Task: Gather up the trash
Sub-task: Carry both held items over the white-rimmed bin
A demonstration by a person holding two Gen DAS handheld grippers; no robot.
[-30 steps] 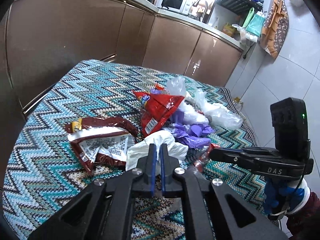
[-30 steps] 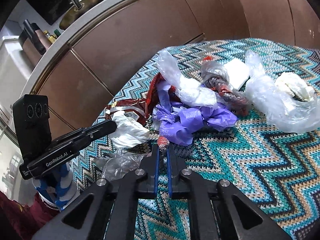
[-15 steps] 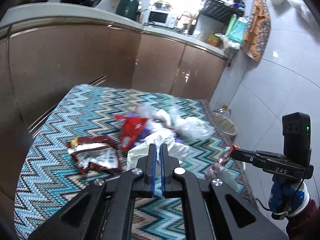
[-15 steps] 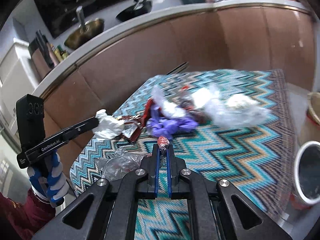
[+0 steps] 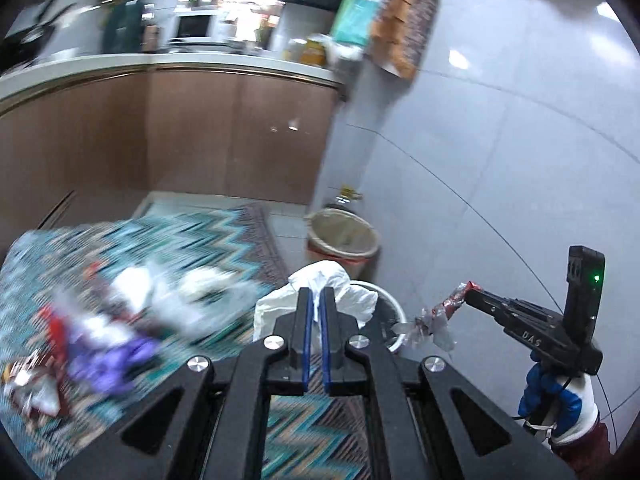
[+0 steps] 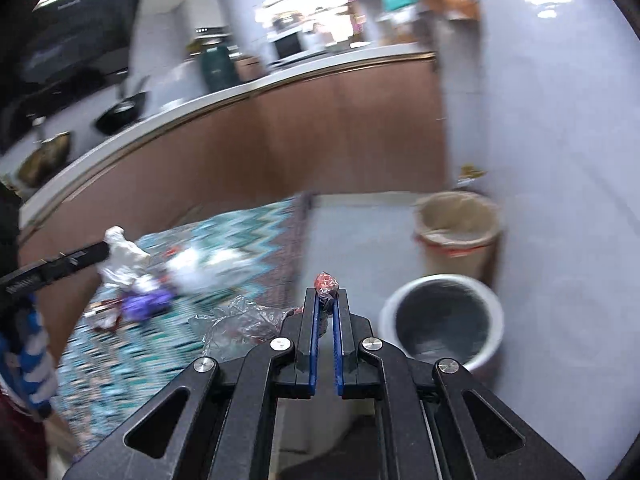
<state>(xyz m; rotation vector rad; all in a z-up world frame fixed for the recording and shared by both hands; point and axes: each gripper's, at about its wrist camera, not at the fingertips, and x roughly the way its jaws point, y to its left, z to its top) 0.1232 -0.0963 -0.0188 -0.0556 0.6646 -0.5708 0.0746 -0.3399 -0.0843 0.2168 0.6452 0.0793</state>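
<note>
**Q:** Kitchen floor shot, right? Pale tiles, brown cabinets (image 5: 224, 136) at the back, everything smeared with blur. Where was the trash?

**A:** Yep. Left hand-held gripper (image 5: 315, 296) was clamped nearly closed on a crumpled white tissue wad (image 5: 320, 292), which hung in front of the white bin (image 5: 390, 304) in its own view. Right hand-held gripper (image 6: 327, 294) had its blue pads narrow on a clear plastic wrapper with a red end (image 6: 326, 282); the loose clear part drooped off to the left (image 6: 236, 320). From the left camera you could see that wrapper (image 5: 440, 312) dangling just beside the bin's rim.

**Q:** And the rest of the pile?

**A:** Lying on the zigzag teal rug (image 5: 224, 236), well apart from both grippers: purple plastic (image 5: 116, 360), white bags (image 5: 200, 284), something red (image 5: 56, 328). Too blurry to say more.

**Q:** Second bin?

**A:** Beige one with a red band (image 6: 460, 232), right behind the white bin (image 6: 440, 320), against the wall.
</note>
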